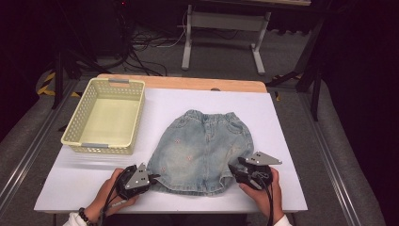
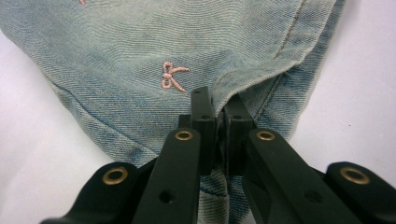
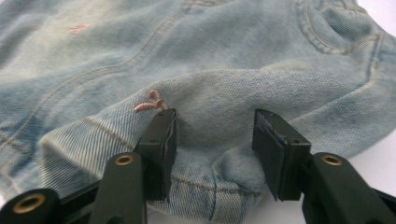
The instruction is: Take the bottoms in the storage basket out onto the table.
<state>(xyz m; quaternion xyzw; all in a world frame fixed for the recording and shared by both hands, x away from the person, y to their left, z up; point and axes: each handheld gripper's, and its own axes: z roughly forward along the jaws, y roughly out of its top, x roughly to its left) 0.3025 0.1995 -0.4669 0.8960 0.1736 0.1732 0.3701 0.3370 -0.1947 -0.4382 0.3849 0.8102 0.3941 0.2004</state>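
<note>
Your table [image 1: 282, 122], white-topped with a wooden far edge.
On it you have a denim skirt [image 1: 202, 146] lying flat near the middle and a pale yellow basket [image 1: 136, 117] at the far left, apart.

A small faded-blue denim skirt [image 1: 202, 150] is lying flat on the middle of the white rectangular tabletop [image 1: 277, 117], hem toward the person. A pale yellow perforated plastic basket [image 1: 80, 113] is sitting to its left, near the table's far left corner, apart from it.
</note>
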